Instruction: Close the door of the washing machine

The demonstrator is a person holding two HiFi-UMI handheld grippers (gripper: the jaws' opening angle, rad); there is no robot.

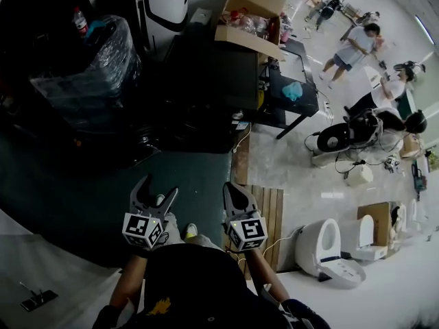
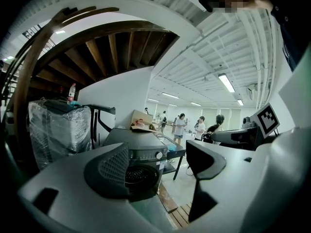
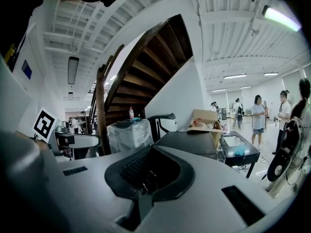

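The dark washing machine stands a few steps ahead of me. In the left gripper view the washing machine shows its knob and its round front port, with the drum seen inside; I cannot tell how the door stands. My left gripper is open and holds nothing; the left gripper frames the machine between its jaws. My right gripper is shut on nothing, low beside the left. Over the right gripper the machine's top shows. Both are well short of the machine.
A cardboard box sits on the machine's far side. A plastic-wrapped load stands to the left, a black table with a blue cloth to the right. Wooden slats lie at my feet. Toilets and several people are at right.
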